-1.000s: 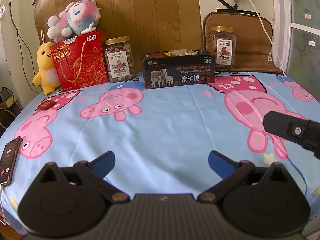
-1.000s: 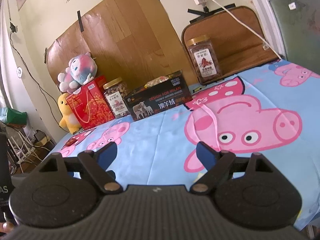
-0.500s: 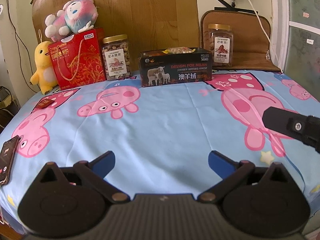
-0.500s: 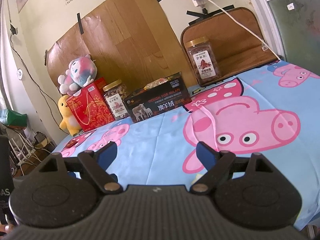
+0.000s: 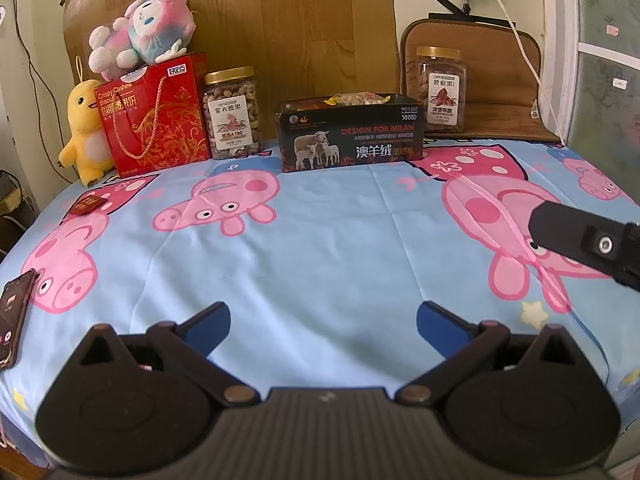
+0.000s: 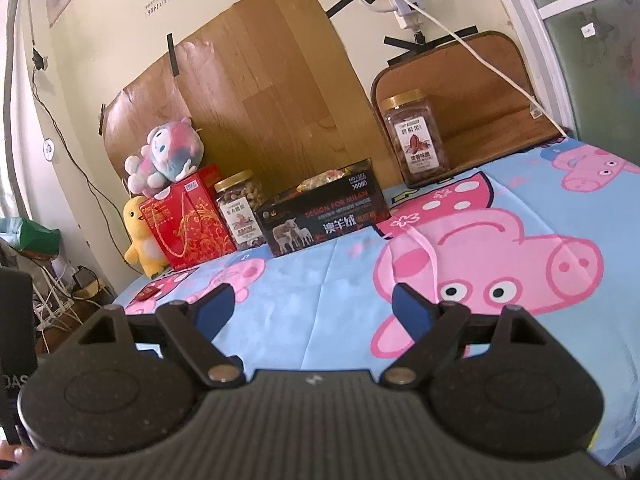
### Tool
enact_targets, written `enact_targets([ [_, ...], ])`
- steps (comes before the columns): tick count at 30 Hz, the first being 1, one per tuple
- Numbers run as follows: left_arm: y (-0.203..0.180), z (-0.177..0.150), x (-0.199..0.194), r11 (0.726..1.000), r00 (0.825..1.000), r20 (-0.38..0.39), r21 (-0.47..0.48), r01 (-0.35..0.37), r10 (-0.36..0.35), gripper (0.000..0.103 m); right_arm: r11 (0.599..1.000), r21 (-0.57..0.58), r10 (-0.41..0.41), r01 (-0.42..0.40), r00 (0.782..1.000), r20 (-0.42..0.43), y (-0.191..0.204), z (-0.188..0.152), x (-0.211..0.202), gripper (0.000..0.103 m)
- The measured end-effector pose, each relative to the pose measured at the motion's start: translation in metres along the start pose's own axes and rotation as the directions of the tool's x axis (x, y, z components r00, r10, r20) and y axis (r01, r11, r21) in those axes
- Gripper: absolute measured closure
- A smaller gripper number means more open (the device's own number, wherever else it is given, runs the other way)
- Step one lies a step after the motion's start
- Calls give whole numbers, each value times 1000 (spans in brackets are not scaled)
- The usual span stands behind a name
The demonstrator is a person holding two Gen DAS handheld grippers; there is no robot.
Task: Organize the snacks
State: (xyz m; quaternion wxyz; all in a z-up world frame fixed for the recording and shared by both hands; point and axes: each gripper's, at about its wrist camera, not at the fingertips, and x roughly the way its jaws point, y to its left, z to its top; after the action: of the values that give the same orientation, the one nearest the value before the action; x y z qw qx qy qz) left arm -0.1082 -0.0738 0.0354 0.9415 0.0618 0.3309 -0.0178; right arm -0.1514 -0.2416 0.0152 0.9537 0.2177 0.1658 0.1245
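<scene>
Hovering over the cartoon-pig tablecloth (image 5: 320, 248), the left gripper (image 5: 323, 322) and right gripper (image 6: 313, 305) both gape empty, well apart from the black snack box (image 5: 352, 136) between two nut jars (image 5: 233, 114) at the back edge.

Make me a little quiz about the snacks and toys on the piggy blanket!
1. True or false: the pink plush lies on top of the red gift bag.
2. Which stands nearer the black box: A) the nut jar beside the bag, or B) the yellow duck?
3. Fill in: both the left gripper and right gripper are ____ and hold nothing.

Key: 1 true; 2 A; 3 open.
</scene>
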Motion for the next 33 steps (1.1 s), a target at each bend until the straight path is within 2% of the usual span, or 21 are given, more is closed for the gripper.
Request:
enact_targets([
  [33, 5, -2, 5, 1000, 1000, -19, -13, -22, 22, 0, 1000, 4, 1, -1, 1000, 17, 3, -1, -4, 18],
])
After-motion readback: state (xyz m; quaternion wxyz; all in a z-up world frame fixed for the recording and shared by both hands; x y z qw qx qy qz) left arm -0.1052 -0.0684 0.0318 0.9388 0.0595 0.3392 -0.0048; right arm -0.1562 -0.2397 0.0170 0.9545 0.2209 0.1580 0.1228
